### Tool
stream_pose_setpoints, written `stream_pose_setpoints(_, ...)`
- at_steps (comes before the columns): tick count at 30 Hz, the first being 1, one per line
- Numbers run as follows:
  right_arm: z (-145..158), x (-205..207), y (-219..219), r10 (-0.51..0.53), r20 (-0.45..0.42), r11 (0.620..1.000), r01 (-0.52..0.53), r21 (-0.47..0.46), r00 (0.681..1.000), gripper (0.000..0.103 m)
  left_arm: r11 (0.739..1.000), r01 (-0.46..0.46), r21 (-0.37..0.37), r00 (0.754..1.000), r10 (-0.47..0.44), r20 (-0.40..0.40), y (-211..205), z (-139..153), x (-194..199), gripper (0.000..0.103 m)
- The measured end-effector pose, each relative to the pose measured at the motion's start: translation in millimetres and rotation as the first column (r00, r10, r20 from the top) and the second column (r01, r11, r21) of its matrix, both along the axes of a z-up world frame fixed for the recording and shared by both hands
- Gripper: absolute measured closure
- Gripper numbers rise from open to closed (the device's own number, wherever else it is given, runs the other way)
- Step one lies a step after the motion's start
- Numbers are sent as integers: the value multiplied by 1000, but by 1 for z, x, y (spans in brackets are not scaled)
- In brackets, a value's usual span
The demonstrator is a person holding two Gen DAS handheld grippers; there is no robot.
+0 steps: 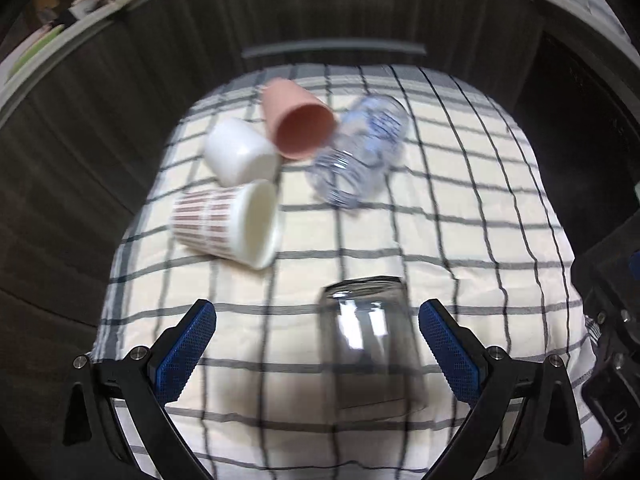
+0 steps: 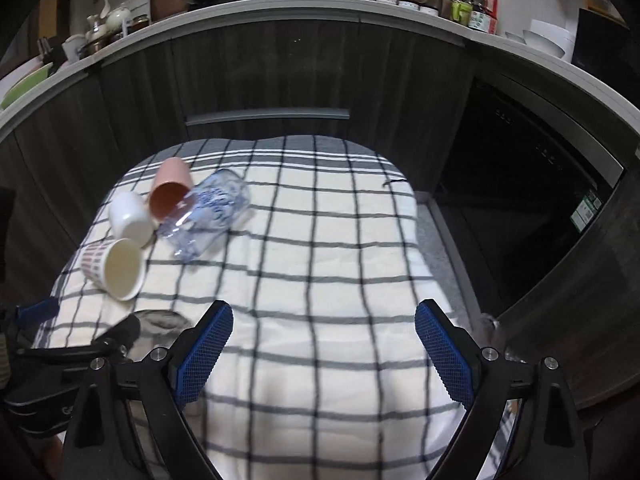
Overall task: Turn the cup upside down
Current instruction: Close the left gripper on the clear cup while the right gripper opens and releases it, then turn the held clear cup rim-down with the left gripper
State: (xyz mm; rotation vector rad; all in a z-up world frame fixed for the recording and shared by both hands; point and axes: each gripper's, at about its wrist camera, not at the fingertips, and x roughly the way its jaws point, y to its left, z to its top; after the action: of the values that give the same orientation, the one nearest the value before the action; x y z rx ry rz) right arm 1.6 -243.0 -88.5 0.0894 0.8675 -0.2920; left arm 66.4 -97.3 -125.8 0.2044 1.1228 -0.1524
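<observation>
Left gripper (image 1: 318, 322): jaws spread wide, grasping nothing. Clear glass cup (image 1: 370, 340) stands upside down between its blue fingers (image 1: 186, 354), nearer right finger, touching neither. Ahead and left, four cups lie on sides on checked cloth (image 1: 460, 220): striped white cup (image 1: 224, 224) nearest, plain white cup (image 1: 240, 152), pink cup (image 1: 298, 122), clear blue-printed cup (image 1: 360, 152) touching pink one.

Right gripper (image 2: 324, 324): jaws wide apart, empty, over bare cloth. Left gripper's body beside its left finger.

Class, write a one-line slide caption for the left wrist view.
Open left gripper frames an upside-down clear glass on the checked cloth; four cups lie tipped behind.
</observation>
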Motion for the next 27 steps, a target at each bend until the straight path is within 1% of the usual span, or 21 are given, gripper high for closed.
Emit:
stream_pose_setpoints(4,-5,9,-22,-17,-14,1000,17,7,1000,10,999,28,34,995,-24,-96,-26,-16,12,0)
stream_pose_setpoints(8,-11,16,-32,0,-26,1000,1,27,1000,10,998,15,65,982,-2,-189,-39,-33,27,0)
stream_pose_setpoints(12,-22,22,-40,6,-45,996,-2,86,999,10,996,-2,88,953,28,-300,-43,-50,42,2)
stream_pose_setpoints(16,-31,29,-51,4,-59,987,5,160,998,10,995,-41,94,911,76,-405,-41,-65,52,7)
stream_pose_setpoints(18,-34,32,-52,7,-64,984,5,177,998,10,995,-39,96,898,77,-434,-42,-70,54,11)
stream_pose_setpoints(20,-35,36,-51,15,-70,983,-2,182,997,10,994,-45,97,888,84,-452,-44,-72,57,19)
stream_pose_setpoints(21,-35,38,-51,19,-71,983,-6,181,997,10,994,-49,98,884,89,-460,-44,-74,58,20)
stream_pose_setpoints(23,-36,41,-51,24,-73,981,-10,192,997,10,994,-56,97,874,96,-476,-44,-76,61,25)
stream_pose_setpoints(25,-38,42,-53,24,-75,978,-8,210,997,10,992,-58,110,866,105,-489,-45,-79,65,28)
stream_pose_setpoints(27,-41,43,-54,20,-81,974,-1,227,997,10,991,-56,121,863,109,-494,-47,-83,70,31)
